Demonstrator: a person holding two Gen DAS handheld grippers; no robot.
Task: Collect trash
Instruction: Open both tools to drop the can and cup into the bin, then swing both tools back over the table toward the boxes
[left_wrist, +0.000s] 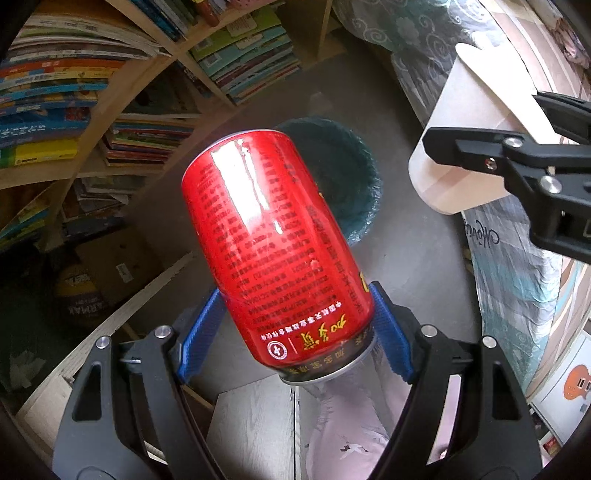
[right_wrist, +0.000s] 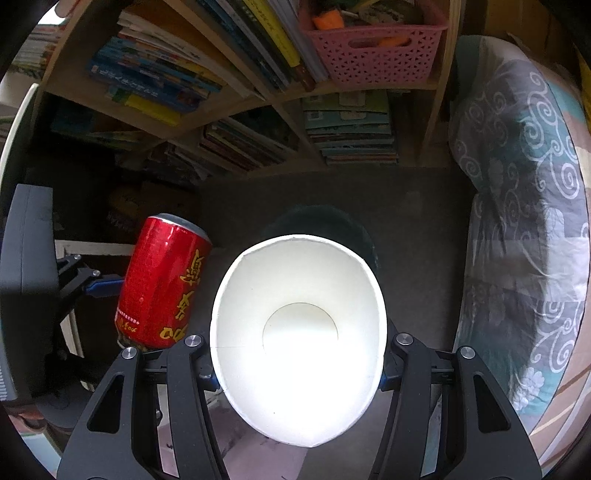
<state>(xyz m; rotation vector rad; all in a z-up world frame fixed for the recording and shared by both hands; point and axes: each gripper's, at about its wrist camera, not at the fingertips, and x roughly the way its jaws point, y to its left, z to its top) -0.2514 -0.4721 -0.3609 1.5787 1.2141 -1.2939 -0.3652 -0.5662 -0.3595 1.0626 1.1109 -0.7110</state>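
Hovering over the floor, both grippers were in the carrying step, each pointed steeply down toward the round dark bin lined with a plastic bag (left_wrist: 343, 177), which lay ahead of and below them, partly hidden. The left gripper (left_wrist: 295, 332) was clenched on the red metal drink can with gold lettering (left_wrist: 273, 240), its blue pads gripping the can's lower end. The right gripper (right_wrist: 299, 369) was clenched on the white paper cup (right_wrist: 299, 332), squeezed oval, mouth toward the camera. Next, I judged, each gripper needed centring over the bin's mouth before letting go, or a piece might land beside it.
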